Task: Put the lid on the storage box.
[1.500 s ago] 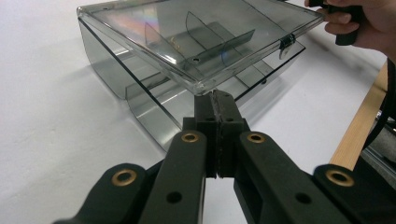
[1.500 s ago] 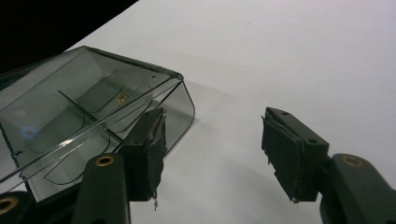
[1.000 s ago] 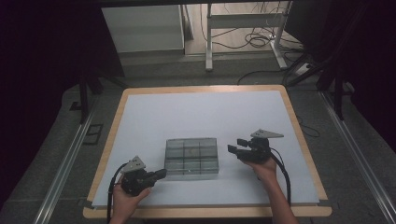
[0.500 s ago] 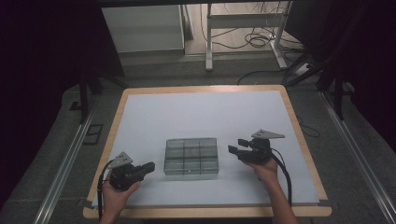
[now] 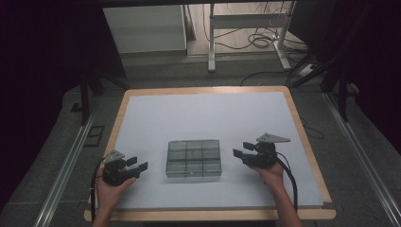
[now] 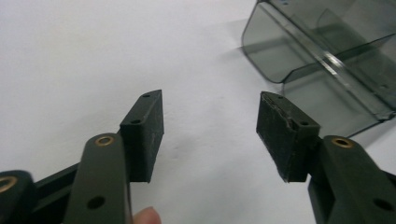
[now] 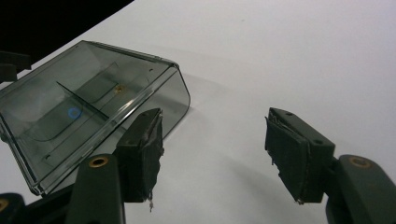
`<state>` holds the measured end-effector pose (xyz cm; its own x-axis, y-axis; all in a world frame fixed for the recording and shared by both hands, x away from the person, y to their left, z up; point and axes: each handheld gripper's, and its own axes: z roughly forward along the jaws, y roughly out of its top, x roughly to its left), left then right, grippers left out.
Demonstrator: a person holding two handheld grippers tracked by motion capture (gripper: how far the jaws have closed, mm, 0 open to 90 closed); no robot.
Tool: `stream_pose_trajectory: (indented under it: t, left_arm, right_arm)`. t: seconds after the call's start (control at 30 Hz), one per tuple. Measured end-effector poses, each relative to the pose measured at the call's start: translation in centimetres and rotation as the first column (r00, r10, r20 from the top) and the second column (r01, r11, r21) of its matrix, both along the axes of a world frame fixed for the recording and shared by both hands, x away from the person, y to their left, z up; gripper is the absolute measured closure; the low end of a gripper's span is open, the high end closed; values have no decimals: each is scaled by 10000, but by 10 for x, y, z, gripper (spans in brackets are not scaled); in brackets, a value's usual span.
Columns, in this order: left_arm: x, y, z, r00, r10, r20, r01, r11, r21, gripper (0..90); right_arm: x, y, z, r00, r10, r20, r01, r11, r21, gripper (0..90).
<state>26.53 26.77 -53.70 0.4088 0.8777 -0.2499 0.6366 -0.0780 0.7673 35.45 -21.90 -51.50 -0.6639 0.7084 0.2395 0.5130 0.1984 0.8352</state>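
Observation:
A smoky clear plastic box [image 5: 194, 158] with several compartments sits at the middle of the white sheet [image 5: 203, 116]. My left gripper [image 5: 137, 163] rests on the sheet a short way left of the box and points at it. Its jaws have just been opening and nothing is between them. In the left gripper view the left gripper [image 6: 210, 121] faces bare sheet, with the box [image 6: 327, 56] at the upper right. My right gripper [image 5: 242, 149] stands open just right of the box, apart from it. In the right gripper view the right gripper [image 7: 215, 140] is empty, and the box [image 7: 84, 107] lies left of it.
The sheet lies on a wooden board [image 5: 208, 89] with a raised rim. Metal rails [image 5: 66, 170] run along both sides on the floor. Behind the board are a white cabinet [image 5: 144, 28], table legs [image 5: 211, 38] and loose cables [image 5: 255, 40].
My left gripper has moved left, away from the box's left edge, and its jaws have gone from shut to wide open. The right gripper has kept still.

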Motion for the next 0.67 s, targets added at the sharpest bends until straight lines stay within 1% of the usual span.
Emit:
stream_pose_trajectory:
  t: [0.07,0.2,0.3,0.67]
  left_arm:
    - [1,0,-1,10000,8,-29,-8,10000,62,397]
    - [2,-3,-2,9999,-89,-63,89,10000,-28,384]
    - [3,-4,-3,9999,-122,-109,122,9999,20,372]
    - [4,-5,-3,9998,-179,-69,179,9998,-17,354]
  right_arm:
    - [0,-1,-1,10000,0,20,0,10000,-17,358]
    - [-1,-3,-1,10000,-27,9,27,10000,-26,356]
    - [-2,-4,-2,10000,-62,12,62,10000,-19,355]
    - [-1,-4,-3,10000,-41,4,41,9999,-97,353]
